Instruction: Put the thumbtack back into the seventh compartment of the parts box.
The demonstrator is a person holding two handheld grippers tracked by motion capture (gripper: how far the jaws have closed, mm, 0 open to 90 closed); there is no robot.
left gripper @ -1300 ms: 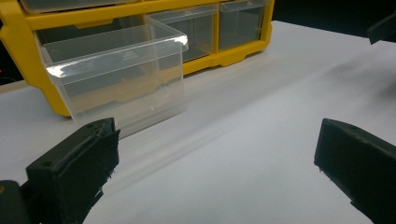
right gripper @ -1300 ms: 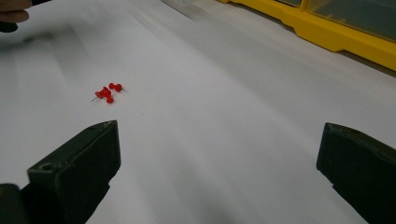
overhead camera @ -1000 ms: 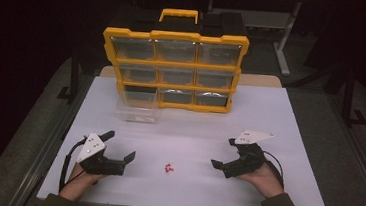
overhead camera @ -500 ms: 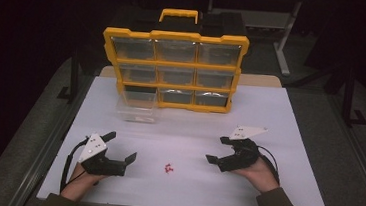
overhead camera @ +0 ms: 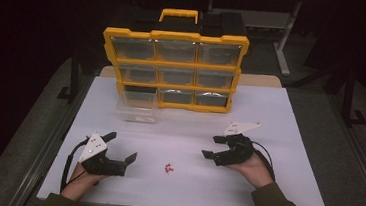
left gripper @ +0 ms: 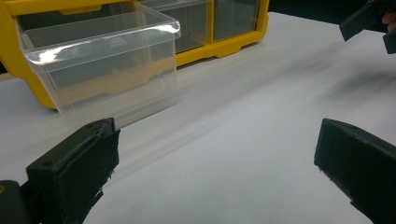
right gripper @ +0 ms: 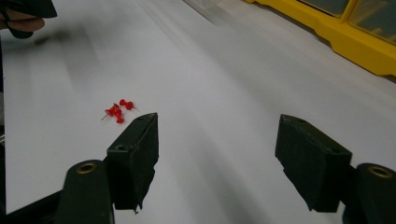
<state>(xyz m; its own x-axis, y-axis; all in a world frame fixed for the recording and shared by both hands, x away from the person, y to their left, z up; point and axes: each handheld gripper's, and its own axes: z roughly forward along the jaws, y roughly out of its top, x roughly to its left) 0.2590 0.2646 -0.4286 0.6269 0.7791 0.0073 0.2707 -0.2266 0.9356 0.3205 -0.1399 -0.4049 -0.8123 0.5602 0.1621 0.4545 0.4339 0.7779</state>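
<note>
High view looks down on a white table (overhead camera: pixel 289 122), where a few small red push pins (overhead camera: pixel 167 168) lie near the front edge, about midway between the two hands and touching neither of them. The right gripper (overhead camera: pixel 217 148) rests a little to the right of the pins and points toward them; its jaws have just been closing, but they are apart with nothing between them. In the right gripper view the red pins (right gripper: pixel 118 110) lie on the bare table just beyond the left jaw, outside the gap. The left gripper (overhead camera: pixel 123 148) sits near the left front of the table, with its fingers spread wide and empty, and in the left gripper view only the white surface lies between them. At the far side of the table stands a yellow organizer case (overhead camera: pixel 176 37) with clear drawers. One clear drawer (overhead camera: pixel 138 105) stands on the table just in front of its lower left corner.
</note>
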